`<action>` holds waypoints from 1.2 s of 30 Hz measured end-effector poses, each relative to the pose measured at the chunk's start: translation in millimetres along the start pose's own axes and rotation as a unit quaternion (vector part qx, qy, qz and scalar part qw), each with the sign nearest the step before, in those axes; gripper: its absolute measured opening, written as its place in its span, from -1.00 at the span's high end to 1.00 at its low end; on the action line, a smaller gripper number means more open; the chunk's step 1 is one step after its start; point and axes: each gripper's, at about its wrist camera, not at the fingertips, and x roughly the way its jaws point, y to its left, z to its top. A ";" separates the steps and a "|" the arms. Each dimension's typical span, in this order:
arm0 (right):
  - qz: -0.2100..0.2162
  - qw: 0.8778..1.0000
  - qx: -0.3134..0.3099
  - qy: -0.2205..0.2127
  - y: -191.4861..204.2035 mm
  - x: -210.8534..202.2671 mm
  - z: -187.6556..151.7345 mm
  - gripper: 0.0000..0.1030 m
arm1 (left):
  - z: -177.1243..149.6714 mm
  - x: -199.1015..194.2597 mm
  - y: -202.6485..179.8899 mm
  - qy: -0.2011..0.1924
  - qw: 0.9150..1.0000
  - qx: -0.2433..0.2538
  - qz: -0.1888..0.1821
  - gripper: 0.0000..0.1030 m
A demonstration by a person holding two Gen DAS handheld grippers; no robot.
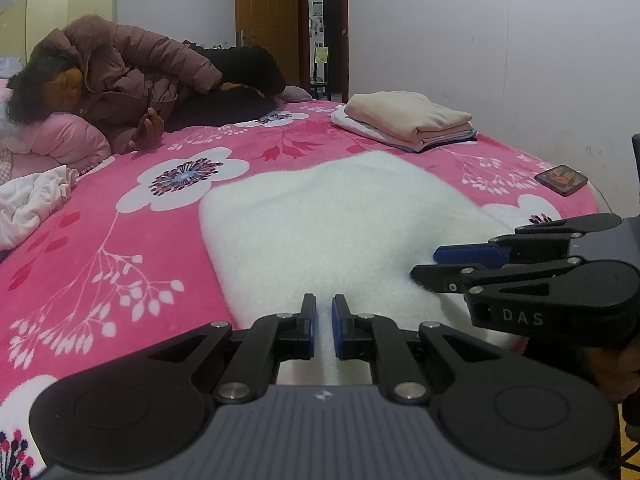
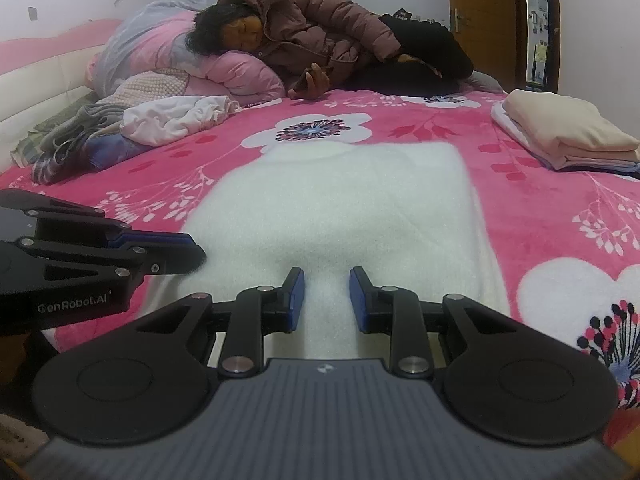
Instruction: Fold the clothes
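A white fluffy garment [image 1: 340, 216] [image 2: 340, 200] lies folded flat on the pink floral blanket [image 1: 120, 220] of a bed. At its near edge my left gripper [image 1: 324, 300] is shut, with a thin strip of the white fleece pinched between its blue pads. Just to its right, my right gripper [image 2: 326, 274] holds a thicker ridge of the same edge between its pads, jaws a little apart. Each gripper shows from the side in the other's view: the right gripper [image 1: 424, 266] and the left gripper [image 2: 198, 250], both low on the fleece.
A stack of folded clothes [image 1: 408, 120] [image 2: 568, 136], cream on top, sits at the far right. Unfolded clothes [image 2: 140, 124] lie heaped at the left. A person [image 2: 320, 32] in a brown padded coat lies across the far side. A small dark box [image 1: 561, 180] rests near the right edge.
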 end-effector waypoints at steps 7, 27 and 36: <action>0.001 1.000 0.000 -0.002 -2.2 -0.2 -0.7 0.53 | 4.6 -0.1 1.7 0.007 1.000 0.003 -0.005 0.76; 0.006 1.000 0.002 -0.013 -5.1 -1.1 -4.0 0.53 | 34.3 25.3 8.1 0.000 1.000 0.001 -0.003 0.58; 0.007 1.000 0.001 -0.012 -5.1 -0.3 -3.0 0.53 | 18.9 32.6 8.9 -0.011 1.000 -0.004 -0.004 0.58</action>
